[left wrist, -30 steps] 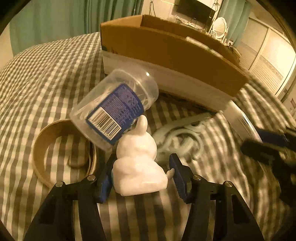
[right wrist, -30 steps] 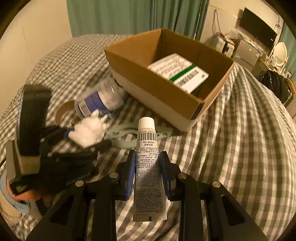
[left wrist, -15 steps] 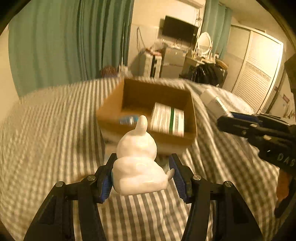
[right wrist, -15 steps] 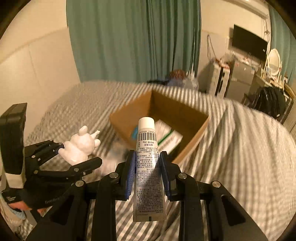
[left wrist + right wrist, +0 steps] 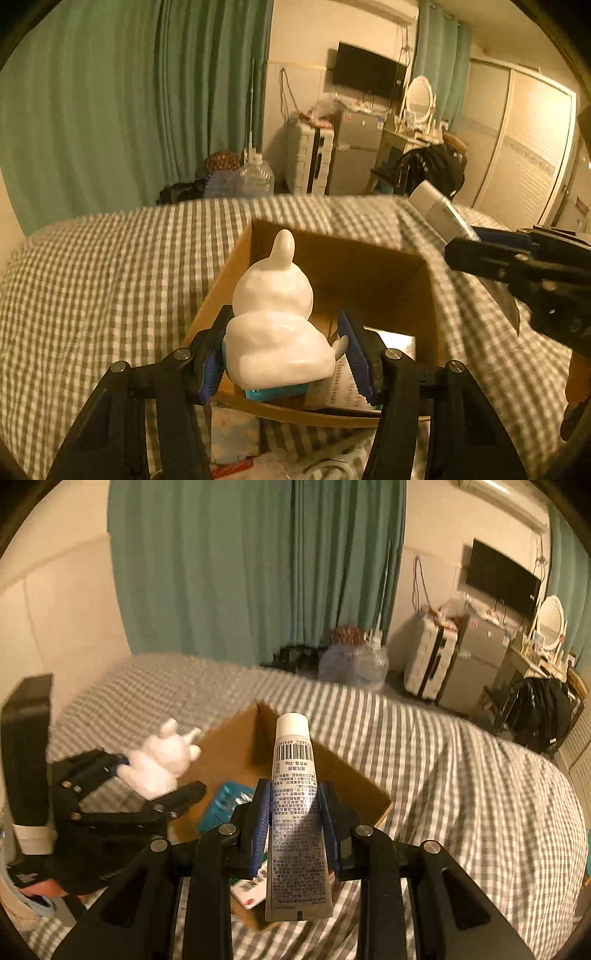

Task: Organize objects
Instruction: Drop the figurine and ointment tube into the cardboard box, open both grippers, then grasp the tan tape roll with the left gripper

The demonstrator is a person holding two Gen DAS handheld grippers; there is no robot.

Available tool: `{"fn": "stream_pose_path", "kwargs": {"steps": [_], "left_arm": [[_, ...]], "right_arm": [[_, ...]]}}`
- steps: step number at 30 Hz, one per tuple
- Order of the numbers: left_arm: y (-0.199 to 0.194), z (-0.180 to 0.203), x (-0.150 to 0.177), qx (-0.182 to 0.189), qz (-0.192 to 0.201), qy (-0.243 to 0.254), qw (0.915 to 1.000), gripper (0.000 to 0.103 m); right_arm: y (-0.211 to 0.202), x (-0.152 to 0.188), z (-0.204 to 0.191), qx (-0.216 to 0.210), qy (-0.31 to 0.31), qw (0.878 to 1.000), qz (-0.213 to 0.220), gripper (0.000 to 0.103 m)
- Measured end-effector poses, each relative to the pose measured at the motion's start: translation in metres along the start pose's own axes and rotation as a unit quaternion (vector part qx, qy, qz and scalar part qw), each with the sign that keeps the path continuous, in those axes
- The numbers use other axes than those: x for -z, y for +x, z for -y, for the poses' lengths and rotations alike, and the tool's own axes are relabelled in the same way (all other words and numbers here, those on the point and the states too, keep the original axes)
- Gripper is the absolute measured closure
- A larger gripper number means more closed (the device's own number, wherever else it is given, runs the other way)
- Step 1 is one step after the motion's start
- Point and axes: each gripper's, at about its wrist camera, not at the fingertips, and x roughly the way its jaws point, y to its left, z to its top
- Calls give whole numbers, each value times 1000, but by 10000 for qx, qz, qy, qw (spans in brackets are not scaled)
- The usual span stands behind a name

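Two black two-finger grippers are showing: the left gripper (image 5: 284, 354) at lower centre of its own view, the right gripper (image 5: 295, 819) likewise. One white rabbit-shaped figurine (image 5: 277, 321), one white printed squeeze tube (image 5: 295, 819), one open brown cardboard box (image 5: 373, 273) at centre frame, one teal packet (image 5: 221, 805) lying inside it.

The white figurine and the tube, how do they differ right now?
The white figurine is plain, rounded and lumpy with an ear sticking up; the tube is flat and slim, covered in print with a barcode and white cap. The figurine sits in the left gripper, the tube in the right gripper. Both are clamped between blue-padded fingers, held above the open cardboard box.
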Motion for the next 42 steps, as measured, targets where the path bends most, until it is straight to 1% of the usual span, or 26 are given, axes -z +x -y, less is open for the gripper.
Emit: {"fn": "stream_pose_path", "kwargs": {"steps": [2, 3, 6, 7, 8, 9, 10, 11, 13, 16, 17, 19, 21, 23, 27, 29, 32, 34, 36, 40, 42], "left_arm": [[18, -3, 7, -22, -171, -13, 9999, 45], [26, -3, 11, -16, -223, -10, 9997, 45], [42, -3, 22, 5, -365, 30, 9993, 44], [43, -2, 23, 19, -382, 53, 9993, 43], [42, -1, 24, 28, -361, 78, 9993, 38], [41, 1, 22, 28, -325, 115, 9994, 34], [37, 2, 20, 16, -266, 139, 9995, 25], [29, 2, 19, -9, -180, 150, 9997, 17], [14, -2, 19, -24, -29, 111, 9999, 14], [-12, -10, 14, -15, 98, 9, 10000, 13], [-23, -12, 14, -23, 158, -13, 9999, 12], [-46, -20, 16, -61, 252, -39, 9997, 5], [-65, -26, 20, -140, 319, -72, 9994, 4], [-84, -35, 28, -244, 342, -110, 9991, 4], [-112, -56, 53, -542, 367, -263, 9975, 4], [-119, -69, 68, -751, 345, -360, 9959, 4], [-123, -85, 96, -952, 244, -528, 9938, 4], [-121, -93, 117, -967, 173, -619, 9932, 4], [-113, -101, 140, -1042, 17, -700, 9921, 4], [-92, -103, 174, -1021, -252, -697, 9920, 4], [-80, -100, 187, -1005, -393, -619, 9922, 4]], "right_arm": [[23, 6, 3, 27, 32, 9998, -195, 77], [27, 10, 4, 30, 34, 9997, -243, 77], [36, 16, 7, -4, 95, 9997, -208, 77], [35, 19, 8, -7, 91, 9998, -172, 75], [32, 19, 7, 10, 80, 9999, -118, 61], [28, 18, 7, 34, 72, 10000, -32, 38], [19, 17, 5, 67, 86, 9998, 147, 31], [10, 15, 4, 84, 99, 9995, 304, 28], [-4, 11, 2, 136, 60, 9989, 452, 28], [-32, 8, 2, 142, 105, 9974, 693, 28], [-43, 9, 1, 121, 140, 9969, 764, 26], [-63, 11, 0, 111, 234, 9950, 966, 20], [-78, 15, -3, 87, 324, 9930, 1131, 15], [-90, 23, -8, -6, 380, 9920, 1205, 15], [-91, 46, -21, -147, 434, 9934, 1049, 15], [-84, 59, -28, -140, 454, 9951, 870, 15], [-73, 79, -40, -75, 429, 9971, 631, 15], [-63, 90, -47, -64, 427, 9979, 474, 15], [-55, 101, -56, -8, 371, 9987, 339, 15], [-35, 114, -65, 72, 246, 9996, 104, 15], [-27, 118, -67, 101, 207, 9997, -24, 15]]}}
